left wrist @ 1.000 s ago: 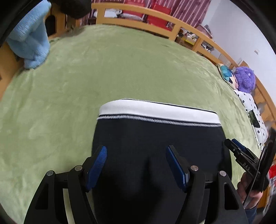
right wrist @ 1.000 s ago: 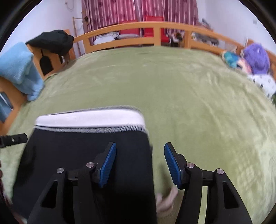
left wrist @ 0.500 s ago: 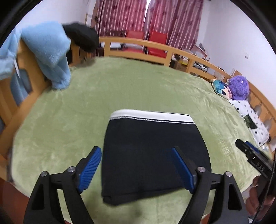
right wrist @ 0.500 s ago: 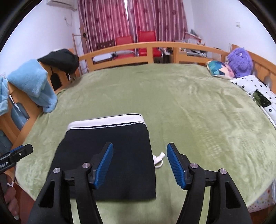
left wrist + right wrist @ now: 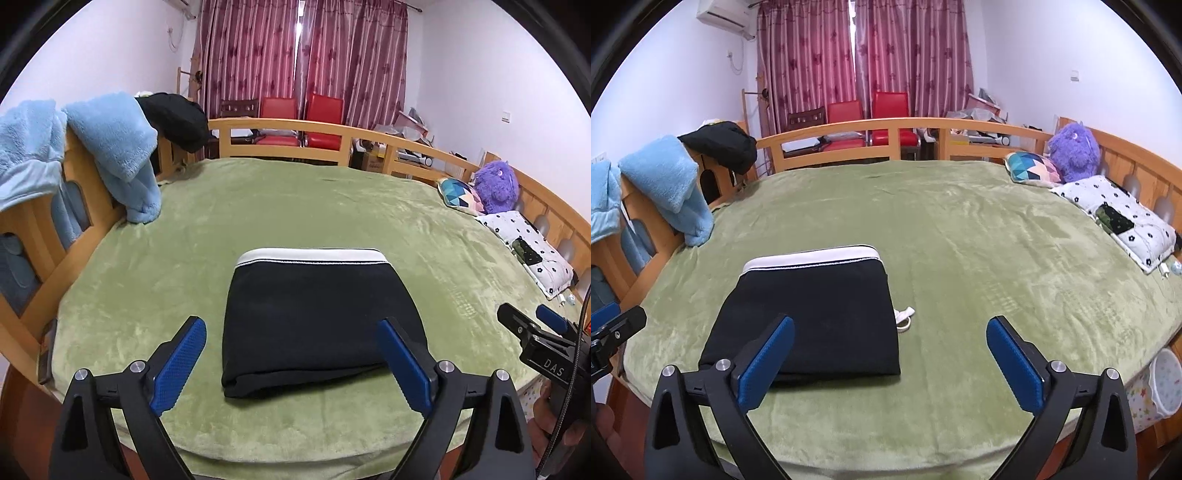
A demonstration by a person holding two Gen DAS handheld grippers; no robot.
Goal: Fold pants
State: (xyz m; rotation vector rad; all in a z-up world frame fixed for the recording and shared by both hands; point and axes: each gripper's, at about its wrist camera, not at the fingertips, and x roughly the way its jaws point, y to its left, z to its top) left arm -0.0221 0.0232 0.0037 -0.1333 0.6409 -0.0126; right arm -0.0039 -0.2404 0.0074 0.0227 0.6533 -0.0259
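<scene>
1. At the near edge of the bed, both tools were off the cloth. The left gripper [image 5: 291, 350] had its jaws spread wide with nothing pinched, and the right gripper [image 5: 890, 350] was the same; both had just been opening, and nothing sat between the pads.
2. Just past them, the pants [image 5: 317, 317] lay folded into a neat dark rectangle on the green blanket [image 5: 295, 199], white waistband [image 5: 312, 256] on the far side.
3. My read: the fold looked basically done, so the step was letting go and backing away. Doing that well means lifting clear without snagging the near edge, which looked a bit puffy, and maybe patting it flat.
4. View differences: the right wrist camera showed a white drawstring [image 5: 905, 317] poking out beside the pants' right edge, hidden in the left view. It also caught a bin [image 5: 1165, 384] beyond the bed edge.
5. The left view showed the near fold's rolled edge more squarely, plus the right gripper at its far right.
6. Farther back sat the pillow [image 5: 1115, 218] and purple plush toy [image 5: 1071, 151].
</scene>
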